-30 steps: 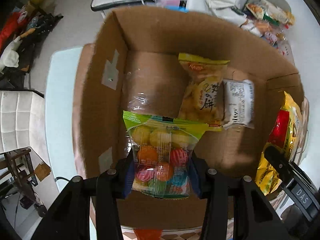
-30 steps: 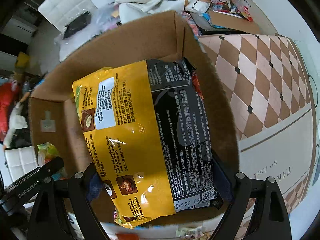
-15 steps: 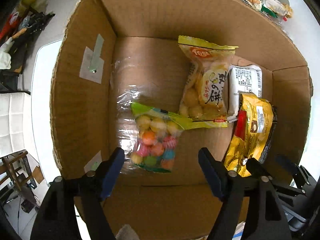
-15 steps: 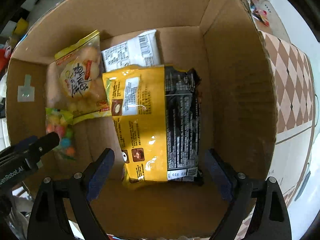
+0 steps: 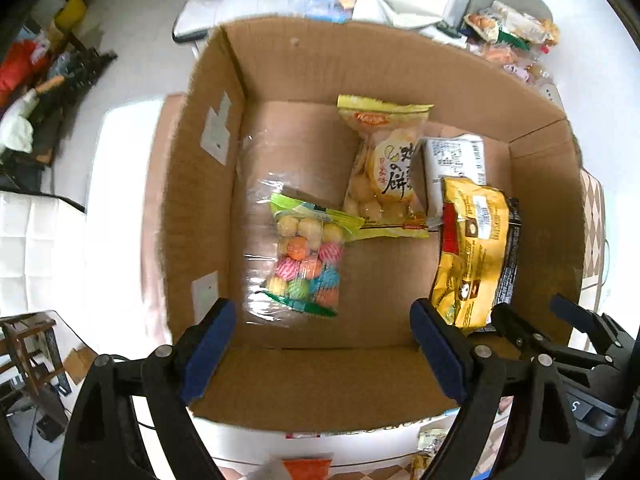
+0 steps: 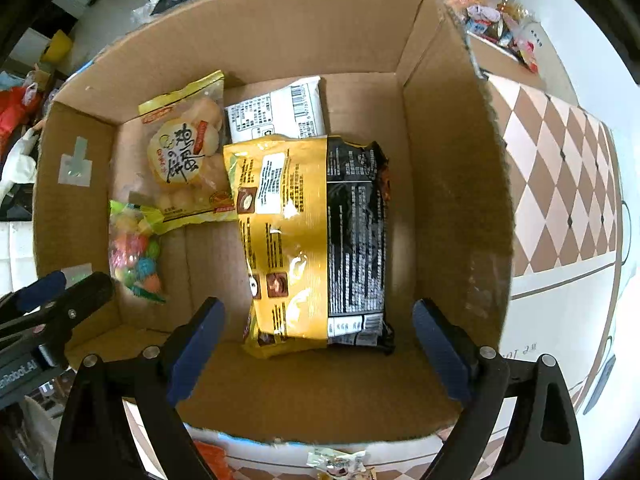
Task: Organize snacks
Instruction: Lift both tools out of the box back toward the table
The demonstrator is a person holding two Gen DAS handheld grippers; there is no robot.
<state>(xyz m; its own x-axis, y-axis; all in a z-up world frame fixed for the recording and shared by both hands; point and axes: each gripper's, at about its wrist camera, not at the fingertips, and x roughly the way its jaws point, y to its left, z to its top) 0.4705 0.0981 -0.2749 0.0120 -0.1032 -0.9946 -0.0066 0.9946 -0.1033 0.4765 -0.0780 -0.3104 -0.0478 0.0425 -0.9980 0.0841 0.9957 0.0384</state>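
1. Left gripper [image 5: 322, 346]: the jaws are opening and stand wide apart with nothing between them. It hangs above the near wall of the cardboard box [image 5: 312, 384], pointing down into it.
2. Candy bag [image 5: 306, 258]: it lies flat on the box floor at 12 o'clock from the left gripper, just beyond the blue pads [image 5: 208, 346]. Its long axis runs 12 to 6 o'clock, green header at the far end.
3. Right gripper [image 6: 318, 350]: the jaws are opening, wide apart and empty.
4. Yellow-and-black packet [image 6: 312, 240]: it lies flat at 12 o'clock from the right gripper, long axis 12 to 6 o'clock, its near end close ahead of the gap between the pads.
5. Rice-cracker bag [image 6: 186, 156] and white packet [image 6: 276, 114]: these lie further in, at 11 and 12 o'clock from the right gripper.
6. Remaining stock: loose snacks [image 6: 492, 12] lie outside the box at 1 o'clock in the right wrist view. Judgement: the right hand is nearer to them, so the next pick probably falls to that side.
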